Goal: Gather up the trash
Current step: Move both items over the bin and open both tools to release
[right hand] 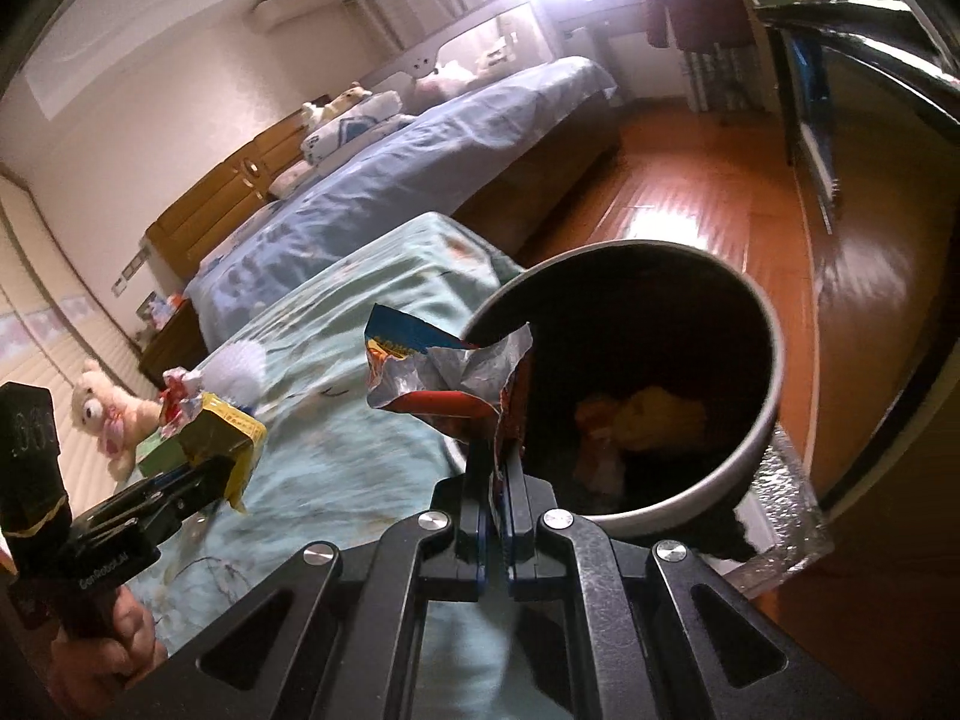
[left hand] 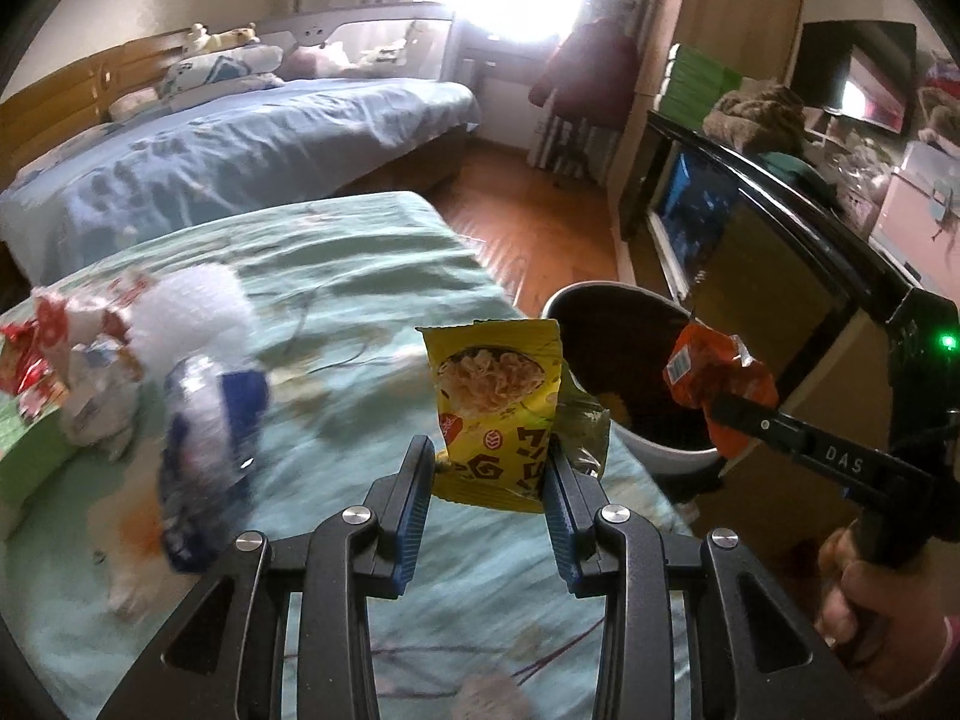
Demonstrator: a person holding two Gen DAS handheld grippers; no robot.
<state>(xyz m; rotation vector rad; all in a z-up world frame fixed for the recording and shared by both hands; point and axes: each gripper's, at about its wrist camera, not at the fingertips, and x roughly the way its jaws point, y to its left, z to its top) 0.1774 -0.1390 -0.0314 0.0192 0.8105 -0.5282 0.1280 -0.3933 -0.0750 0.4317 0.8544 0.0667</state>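
The bin (right hand: 630, 396) stood at centre right of the right wrist view, beside the bed (left hand: 360, 276). The left claw (left hand: 489, 468), narrowed onto the yellow snack packet (left hand: 498, 414), hung over the bedding left of the rim, so letting go there risked a miss. The right claw (right hand: 501, 468), pinched tight on the crumpled wrapper (right hand: 450, 384), sat at the rim's near edge, where the light foil could catch or flutter outside.

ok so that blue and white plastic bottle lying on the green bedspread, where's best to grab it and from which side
Take the bottle around its middle, on the blue label band, coming down from above with the fingers straddling its width. It lies on its side on the bedspread with its long axis running toward the camera, so the rounded flanks are the free faces. The picture is blurred there, so which end has the cap is unclear.
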